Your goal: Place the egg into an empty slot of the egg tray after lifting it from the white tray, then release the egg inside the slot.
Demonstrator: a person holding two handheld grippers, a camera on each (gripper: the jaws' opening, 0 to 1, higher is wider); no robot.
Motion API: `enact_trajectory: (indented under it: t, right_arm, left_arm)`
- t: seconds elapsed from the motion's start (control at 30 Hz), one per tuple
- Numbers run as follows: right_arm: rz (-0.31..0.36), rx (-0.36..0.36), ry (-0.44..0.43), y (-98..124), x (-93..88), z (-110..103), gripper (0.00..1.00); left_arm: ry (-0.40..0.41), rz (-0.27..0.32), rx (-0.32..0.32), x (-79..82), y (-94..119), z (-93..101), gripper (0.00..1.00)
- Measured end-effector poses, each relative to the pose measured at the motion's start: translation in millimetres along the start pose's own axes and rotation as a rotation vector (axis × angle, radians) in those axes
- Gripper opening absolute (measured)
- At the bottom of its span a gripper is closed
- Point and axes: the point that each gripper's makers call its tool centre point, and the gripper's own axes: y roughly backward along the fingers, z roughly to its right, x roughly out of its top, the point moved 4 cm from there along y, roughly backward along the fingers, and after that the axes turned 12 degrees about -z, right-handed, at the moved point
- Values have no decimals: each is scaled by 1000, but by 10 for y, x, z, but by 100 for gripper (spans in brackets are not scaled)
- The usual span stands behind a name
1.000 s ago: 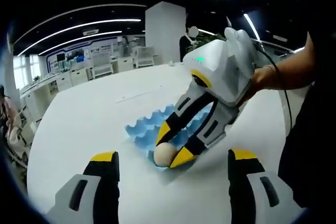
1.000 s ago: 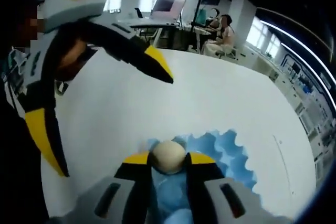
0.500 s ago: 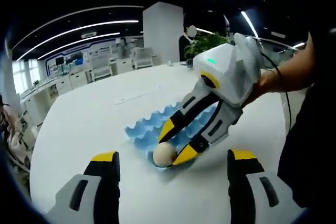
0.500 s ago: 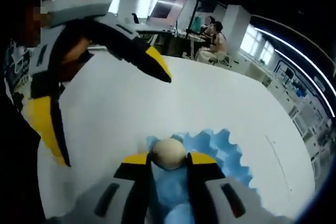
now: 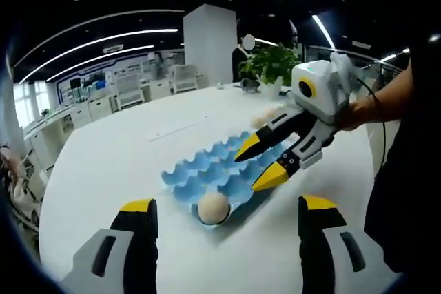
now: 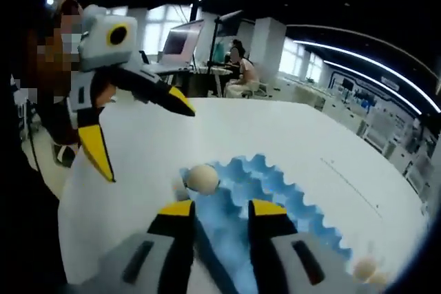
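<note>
A pale egg (image 5: 213, 208) (image 6: 202, 177) rests in a near corner slot of the blue egg tray (image 5: 207, 166) (image 6: 275, 184) on the white table. My right gripper (image 6: 222, 208) (image 5: 256, 168) is open with nothing between its jaws. It hangs clear of the egg, above the tray's side. My left gripper (image 5: 227, 206) (image 6: 141, 135) is open wide and empty, and it hovers over the table short of the tray's near corner. More eggs (image 5: 265, 116) (image 6: 365, 266) lie past the far end of the tray.
The round white table (image 5: 103, 163) drops off at its edges on all sides. A potted plant (image 5: 272, 67) stands beyond it. A person's arm (image 5: 375, 101) holds the right gripper. Desks, chairs and a seated person (image 6: 241, 67) fill the office behind.
The right gripper has let go of the egg and drawn back and up from it. The egg stays in its slot. The left gripper has hardly moved.
</note>
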Motion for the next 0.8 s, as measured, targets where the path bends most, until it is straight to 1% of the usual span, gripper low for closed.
enact_trajectory:
  t: [0.07,0.13,0.27,0.43,0.47,0.57,0.6,0.63,0.73,0.8]
  right_arm:
    - [-1,-7,1,29,-22,-14,30]
    - [-13,-28,0,66,-63,4,32]
    - [-17,-62,-38,164,-155,66,32]
    - [-38,-100,-78,297,-318,146,31]
    - [-54,-123,-86,347,-391,178,31]
    - [-74,-170,-95,433,-509,225,31]
    - [-76,-174,-99,445,-523,229,31]
    - [-79,-196,-111,494,-573,254,31]
    - [-106,-226,-136,585,-693,305,32]
    - [-109,-245,-150,658,-767,352,32]
  left_arm:
    - [-4,3,1,4,7,-1,83]
    - [-5,7,0,7,18,-3,83]
    - [-6,8,0,-10,19,-8,82]
    - [-6,9,2,0,32,-8,82]
    - [-13,8,4,-1,29,-12,82]
    - [-22,6,11,8,28,-14,82]
    - [-20,8,11,14,29,-13,82]
    - [-17,11,9,17,28,-11,82]
    - [-20,10,4,18,24,5,81]
    - [-23,10,0,23,23,22,81]
